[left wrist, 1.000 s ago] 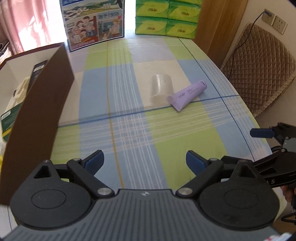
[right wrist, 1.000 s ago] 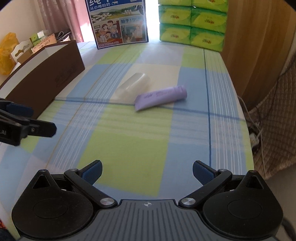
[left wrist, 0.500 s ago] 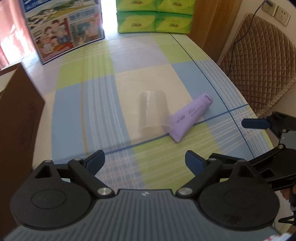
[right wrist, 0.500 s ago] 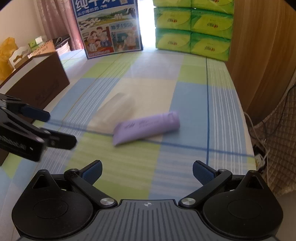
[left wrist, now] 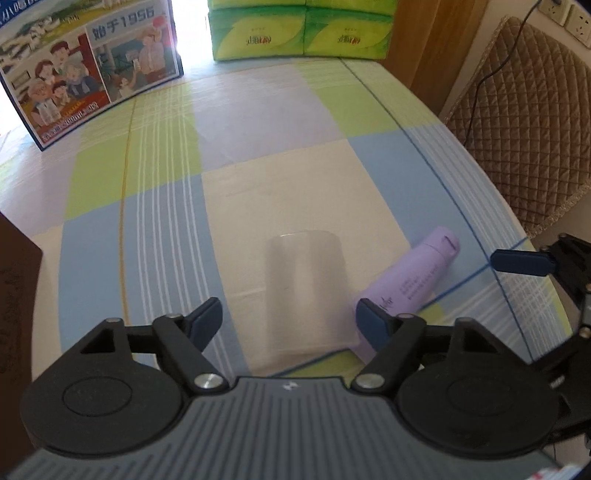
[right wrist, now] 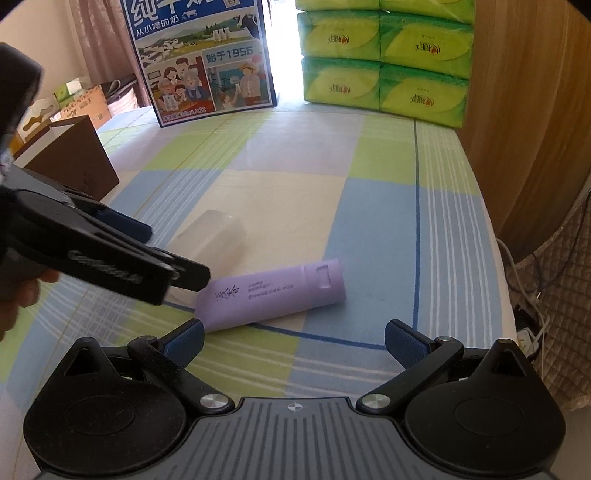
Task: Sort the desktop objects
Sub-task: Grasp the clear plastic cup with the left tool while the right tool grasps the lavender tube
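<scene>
A translucent plastic cup [left wrist: 306,291] lies on its side on the checked tablecloth, its wide end towards me. My left gripper [left wrist: 288,319] is open, its fingers either side of the cup's near end, not touching it. A purple tube [left wrist: 410,280] lies against the cup's right side. In the right wrist view the tube [right wrist: 273,293] lies just ahead of my open, empty right gripper [right wrist: 293,341], the cup [right wrist: 210,240] sits behind it, and the left gripper [right wrist: 162,254] reaches in from the left.
A brown cardboard box [right wrist: 70,158] stands at the left. A blue milk carton box [left wrist: 88,62] and stacked green tissue packs [left wrist: 299,29] stand at the table's far end. A quilted chair [left wrist: 524,122] is beyond the right edge.
Both grippers have moved forward towards the cup and tube. The left gripper now straddles the cup's near end; the right one is close to the tube. Both stay open.
</scene>
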A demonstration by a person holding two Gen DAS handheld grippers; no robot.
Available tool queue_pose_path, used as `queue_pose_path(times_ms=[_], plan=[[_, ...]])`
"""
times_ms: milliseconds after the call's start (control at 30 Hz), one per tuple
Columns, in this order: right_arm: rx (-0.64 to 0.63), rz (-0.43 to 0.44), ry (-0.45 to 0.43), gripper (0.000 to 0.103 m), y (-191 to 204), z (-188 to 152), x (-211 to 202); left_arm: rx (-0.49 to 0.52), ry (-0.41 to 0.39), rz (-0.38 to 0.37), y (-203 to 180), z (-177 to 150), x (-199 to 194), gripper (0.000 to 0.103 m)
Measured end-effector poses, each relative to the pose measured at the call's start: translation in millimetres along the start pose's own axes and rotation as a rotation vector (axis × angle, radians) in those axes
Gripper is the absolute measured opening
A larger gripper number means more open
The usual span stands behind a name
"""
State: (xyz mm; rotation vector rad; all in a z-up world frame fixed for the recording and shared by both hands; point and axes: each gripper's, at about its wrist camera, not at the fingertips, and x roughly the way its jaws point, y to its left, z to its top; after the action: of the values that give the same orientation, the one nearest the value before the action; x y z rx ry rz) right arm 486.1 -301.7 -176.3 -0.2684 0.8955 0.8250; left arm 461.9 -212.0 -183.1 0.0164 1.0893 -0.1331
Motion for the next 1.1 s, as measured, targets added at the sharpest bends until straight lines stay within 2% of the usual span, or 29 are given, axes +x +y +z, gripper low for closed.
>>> queue_pose_path(times_ms=[33, 67, 100, 200, 333, 567, 667, 767, 867, 1033, 1100], plan=[[-0.001, 0.004, -0.004, 0.101, 0, 0, 0, -0.007, 0.001, -0.001, 2, 0, 3, 0.071], [-0.004, 0.008, -0.009, 0.101, 0, 1, 1, -0.014, 0.002, -0.006, 4, 1, 5, 0.059], [-0.011, 0.011, -0.015, 0.101, 2, 1, 2, -0.021, -0.003, -0.005, 7, 1, 7, 0.051], [-0.041, 0.017, -0.024, 0.101, 7, 3, 6, -0.015, -0.030, 0.037, 14, -1, 6, 0.050], [-0.089, 0.009, -0.030, 0.101, 18, 6, 15, -0.067, -0.028, 0.080, 33, -7, 1, 0.050], [-0.257, -0.073, -0.022, 0.101, 43, 5, 38, -0.122, -0.013, 0.100, 56, -27, -13, 0.050], [-0.307, -0.073, -0.047, 0.101, 49, 3, 43, -0.137, -0.008, 0.102, 60, -35, -18, 0.050], [-0.311, -0.051, -0.045, 0.101, 49, 4, 46, -0.148, -0.007, 0.102, 63, -40, -20, 0.050], [-0.277, 0.028, -0.039, 0.101, 46, 4, 46, -0.147, -0.010, 0.106, 63, -43, -21, 0.050], [-0.400, 0.136, 0.000, 0.101, 61, -6, 40, -0.157, -0.006, 0.100, 65, -48, -22, 0.050], [-0.426, 0.145, 0.028, 0.101, 67, -11, 37, -0.158, -0.001, 0.101, 66, -51, -24, 0.050]])
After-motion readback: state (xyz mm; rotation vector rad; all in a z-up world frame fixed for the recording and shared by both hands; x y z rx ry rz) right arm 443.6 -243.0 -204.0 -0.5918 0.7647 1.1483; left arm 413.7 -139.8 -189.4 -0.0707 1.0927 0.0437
